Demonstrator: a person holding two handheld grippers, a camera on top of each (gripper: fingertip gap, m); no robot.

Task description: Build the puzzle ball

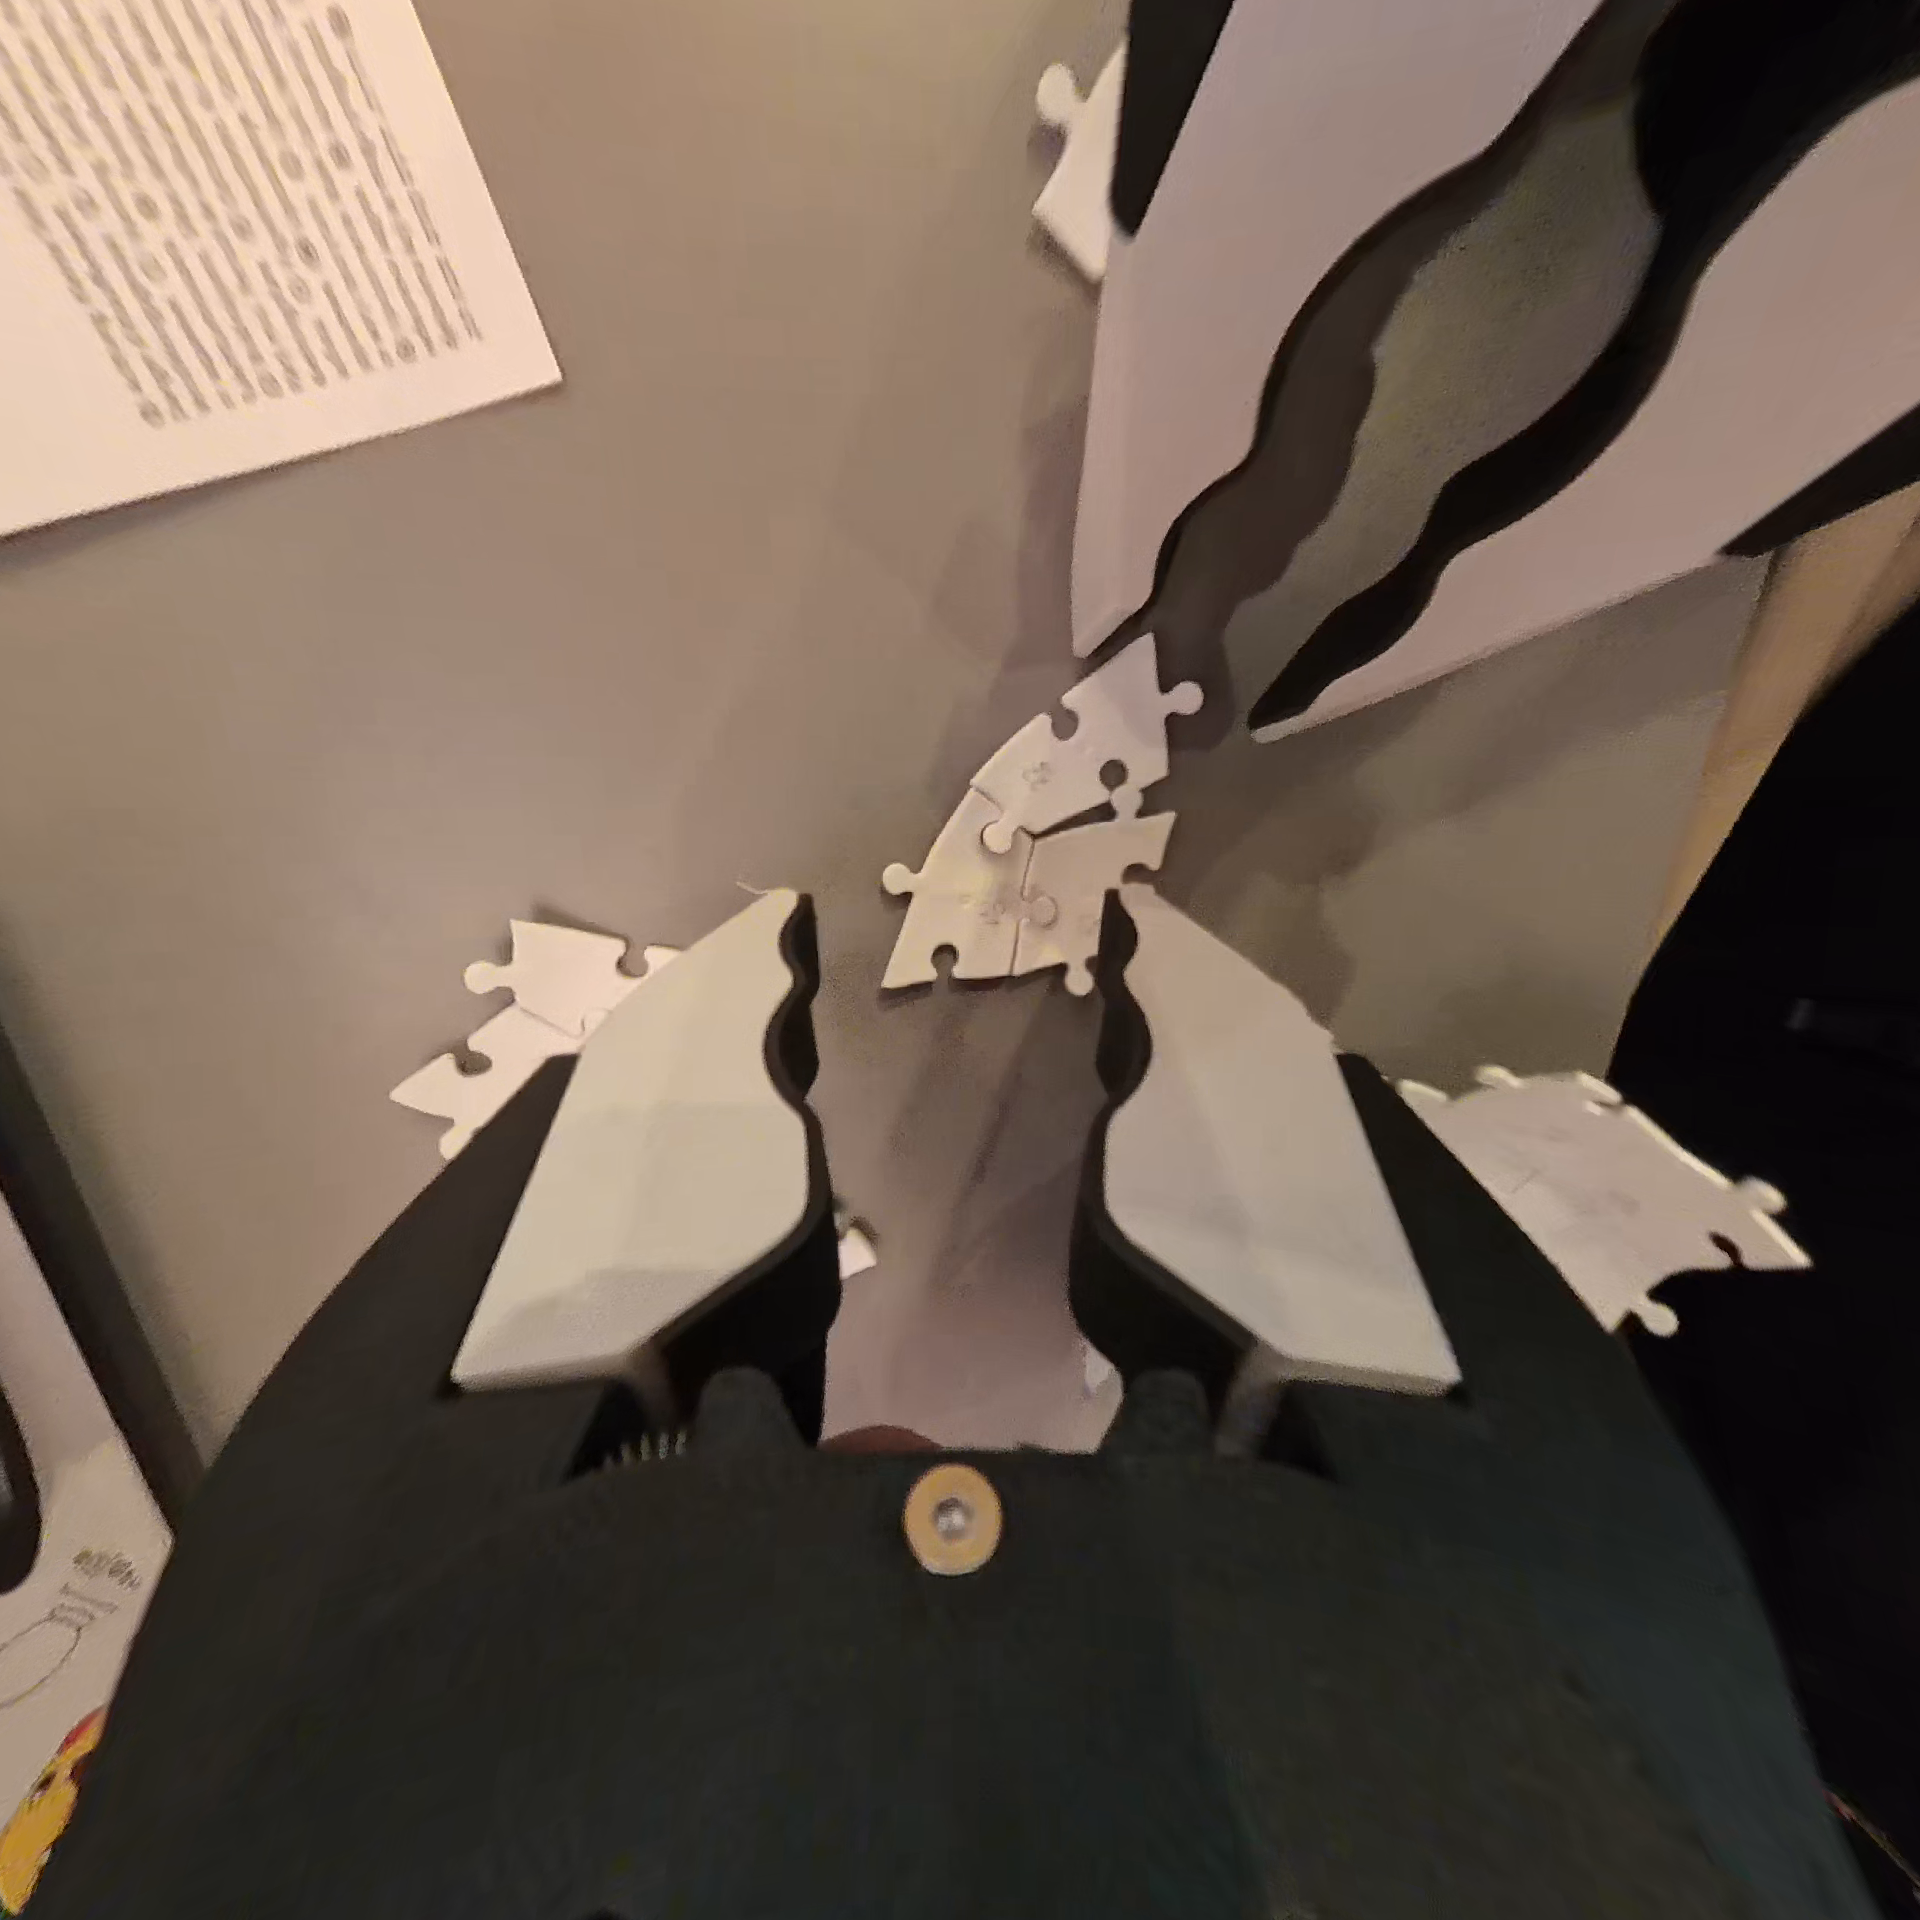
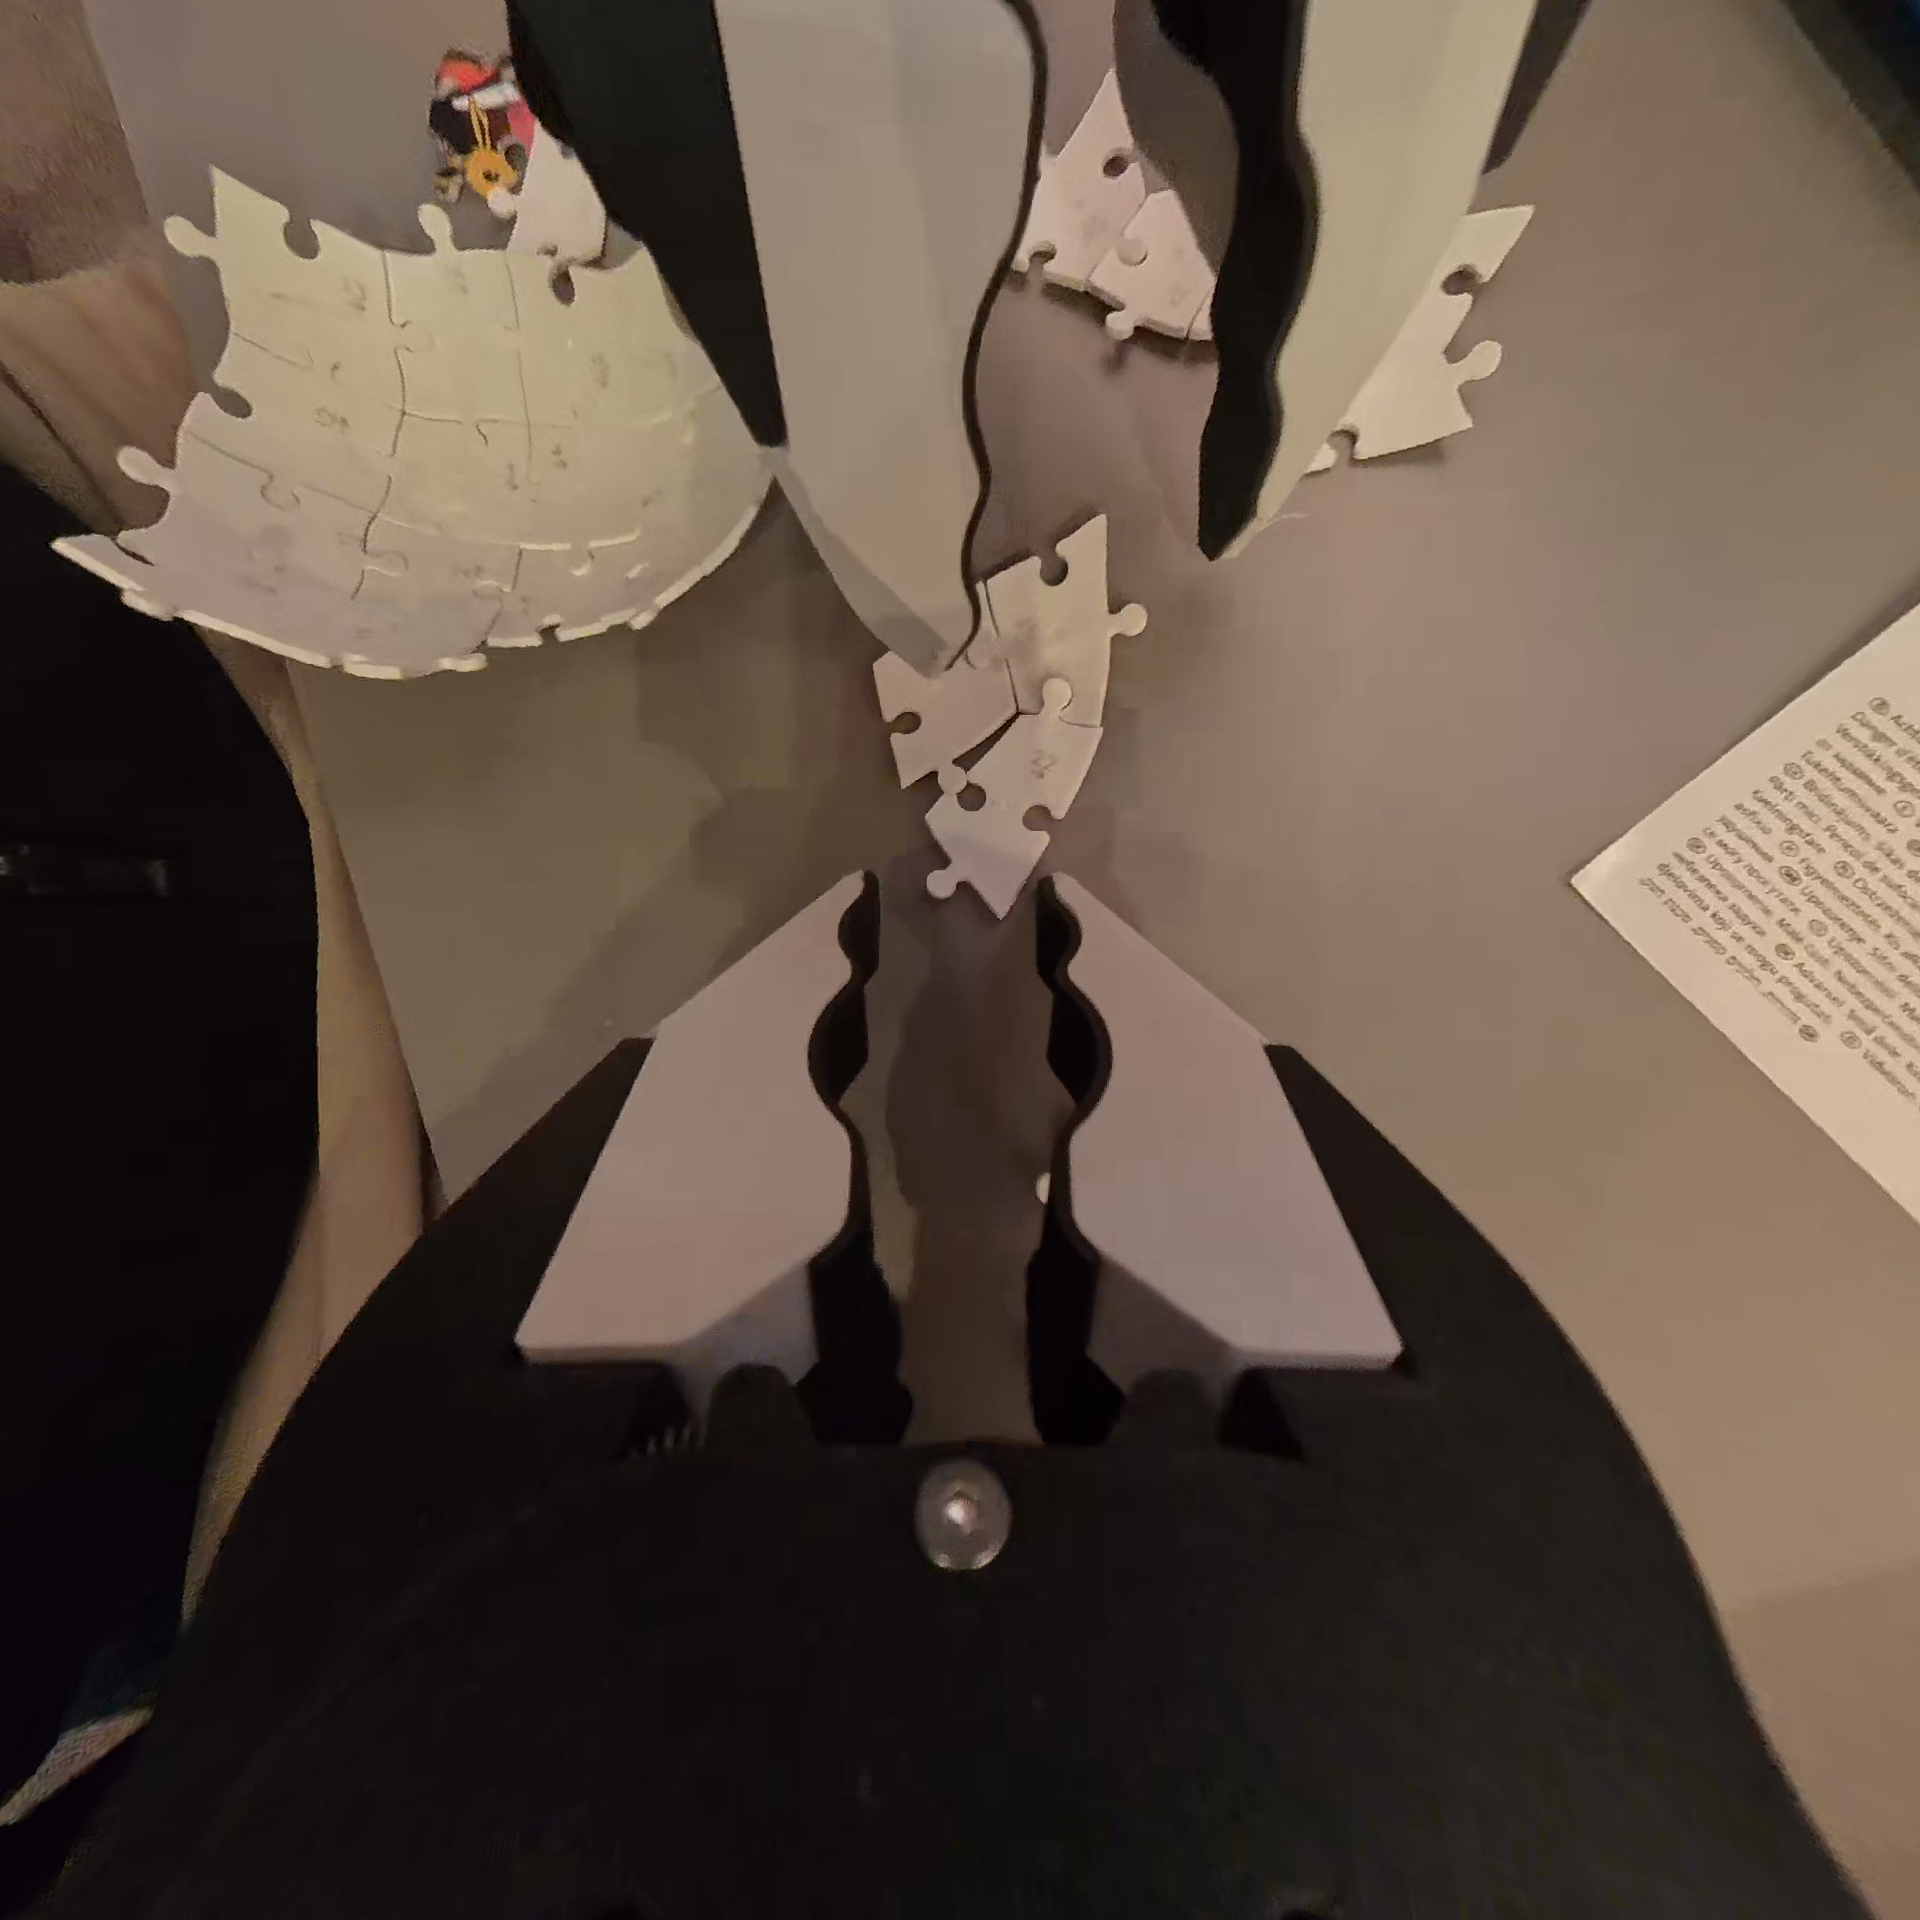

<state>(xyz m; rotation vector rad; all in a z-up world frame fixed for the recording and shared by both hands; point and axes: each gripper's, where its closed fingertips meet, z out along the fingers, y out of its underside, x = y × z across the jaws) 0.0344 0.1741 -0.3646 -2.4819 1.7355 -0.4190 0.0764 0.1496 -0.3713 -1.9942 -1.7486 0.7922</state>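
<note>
A small curved cluster of several joined white puzzle pieces point(image 1: 1023, 862) point(image 2: 1003, 727) lies on the grey table between the two grippers. My left gripper point(image 1: 961, 920) is open and empty; one fingertip touches the cluster's near edge. It enters the right wrist view point(image 2: 1075, 597) from the top. My right gripper point(image 2: 954, 888) is open and empty, with the cluster's pointed end between its fingertips. It enters the left wrist view point(image 1: 1205, 681) from the upper right. A half-built white ball shell point(image 2: 416, 436) point(image 1: 1590, 1184) rests beside them.
Loose white pieces lie near the left gripper point(image 1: 551, 987) point(image 2: 1132, 249), with more at one side point(image 2: 1423, 343) and one farther off point(image 1: 1075, 166). A printed paper sheet point(image 1: 208, 239) point(image 2: 1766, 935) lies on the table. A coloured printed item point(image 2: 478, 135) sits behind the shell.
</note>
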